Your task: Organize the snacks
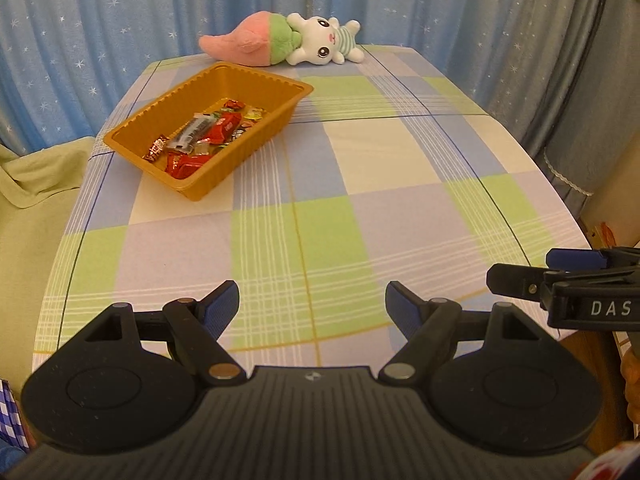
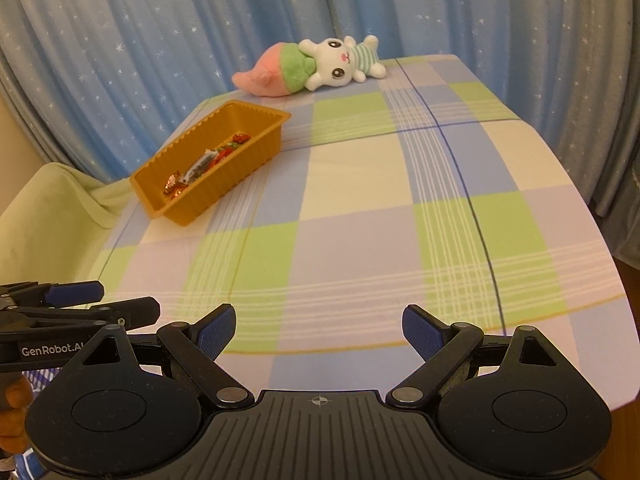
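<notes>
Checked tablecloth (image 1: pixel 360 168), snacks (image 1: pixel 200 136) in tray (image 1: pixel 256 80), plush (image 1: pixel 280 40) behind, both tools (image 1: pixel 312 308) (image 2: pixel 318 330) released.

Snacks (image 2: pixel 208 164) half hidden behind the orange tray's near wall (image 2: pixel 224 184) — wrapper print too small to read — right gripper (image 1: pixel 516 276) cut off at the frame edge.

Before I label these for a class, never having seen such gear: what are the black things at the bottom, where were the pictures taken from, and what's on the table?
They are two hand-held grippers, each carrying its own camera looking forward along its jaws. One picture comes from the left gripper, the other from the right gripper. Both stand open and hold nothing. On the checked tablecloth sits an orange tray containing wrapped snacks. A plush rabbit lies at the far edge, before blue curtains.
</notes>
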